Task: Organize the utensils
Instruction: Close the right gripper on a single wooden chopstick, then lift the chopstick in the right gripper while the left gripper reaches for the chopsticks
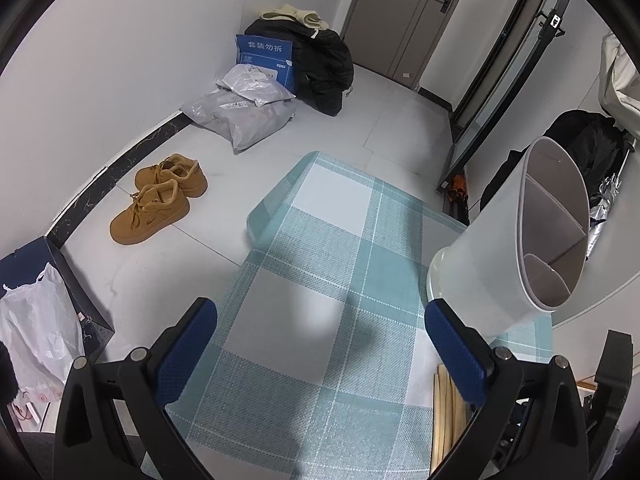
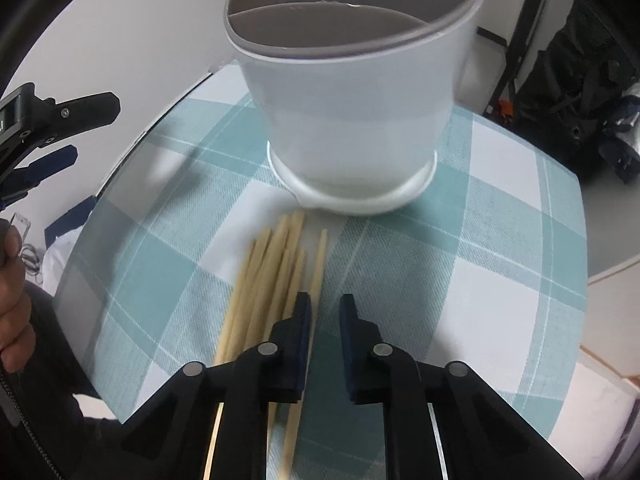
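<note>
A white utensil holder [image 2: 352,120] with inner dividers stands on the checked teal placemat [image 2: 500,280]; in the left wrist view the holder [image 1: 520,240] is at the right. Several wooden chopsticks [image 2: 272,276] lie in a bundle on the mat just before the holder; their ends show in the left wrist view [image 1: 448,412]. My right gripper [image 2: 325,320] hovers low over the chopsticks, jaws narrowly apart, with one chopstick [image 2: 320,264] running along its left finger; nothing is gripped. My left gripper [image 1: 320,340] is wide open and empty above the mat, left of the holder, and shows at the right wrist view's left edge [image 2: 48,136].
The mat lies on a round white table [image 2: 152,92]. On the floor beyond are tan shoes [image 1: 160,200], grey parcels [image 1: 240,116], a black bag [image 1: 320,64], a white plastic bag [image 1: 36,328] and a door [image 1: 404,12]. Dark bags [image 2: 580,92] sit at the right.
</note>
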Tool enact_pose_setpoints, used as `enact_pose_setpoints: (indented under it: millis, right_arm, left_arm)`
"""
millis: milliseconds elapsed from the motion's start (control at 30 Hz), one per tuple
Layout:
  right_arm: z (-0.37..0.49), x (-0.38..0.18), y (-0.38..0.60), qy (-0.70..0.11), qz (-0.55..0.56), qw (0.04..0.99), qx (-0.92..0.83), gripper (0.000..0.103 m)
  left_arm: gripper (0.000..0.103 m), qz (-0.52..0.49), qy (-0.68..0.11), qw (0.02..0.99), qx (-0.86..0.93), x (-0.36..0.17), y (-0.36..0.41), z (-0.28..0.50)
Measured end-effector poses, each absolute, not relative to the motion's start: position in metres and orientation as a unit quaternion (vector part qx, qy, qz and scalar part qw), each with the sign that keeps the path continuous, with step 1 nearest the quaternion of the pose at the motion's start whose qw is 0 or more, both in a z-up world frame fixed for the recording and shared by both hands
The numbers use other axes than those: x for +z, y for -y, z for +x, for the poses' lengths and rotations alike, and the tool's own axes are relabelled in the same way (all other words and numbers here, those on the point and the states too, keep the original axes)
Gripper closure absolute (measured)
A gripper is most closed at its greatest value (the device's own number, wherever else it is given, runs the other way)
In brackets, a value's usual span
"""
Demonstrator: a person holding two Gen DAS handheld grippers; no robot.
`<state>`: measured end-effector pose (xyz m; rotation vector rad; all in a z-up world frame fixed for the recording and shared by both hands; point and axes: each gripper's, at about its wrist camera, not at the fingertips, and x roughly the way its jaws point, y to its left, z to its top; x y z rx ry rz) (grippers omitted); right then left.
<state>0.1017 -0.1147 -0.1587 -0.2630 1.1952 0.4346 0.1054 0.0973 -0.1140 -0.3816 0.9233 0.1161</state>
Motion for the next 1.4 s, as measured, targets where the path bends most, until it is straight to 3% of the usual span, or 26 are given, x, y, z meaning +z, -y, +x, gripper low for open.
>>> enact_pose_setpoints:
  millis: [533, 700, 1233, 1400]
  right_arm:
    - [0.117, -0.158, 0.114, -0.553, -0.143, 0.799, 0.189, 0.091]
    - [0.124, -0.157, 0.115, -0.547, -0.13, 0.804, 0.197, 0.098]
    - [0.111, -0.117, 0.249, -0.456, 0.202, 0.843, 0.2, 0.099]
    - [0.109, -0.118, 0.274, -0.438, 0.252, 0.842, 0.189, 0.099]
  left_arm:
    - [0.002, -0.19, -0.452, 0.87, 0.053, -0.116, -0.101, 0.103]
    - [0.002, -0.175, -0.477, 0.861, 0.034, -0.124, -0.09, 0.099]
    - [0.002, -0.056, -0.571, 0.819, -0.021, -0.153, -0.018, 0.08]
    - [0.002, -0.032, -0.581, 0.813, -0.002, -0.158, -0.008, 0.082]
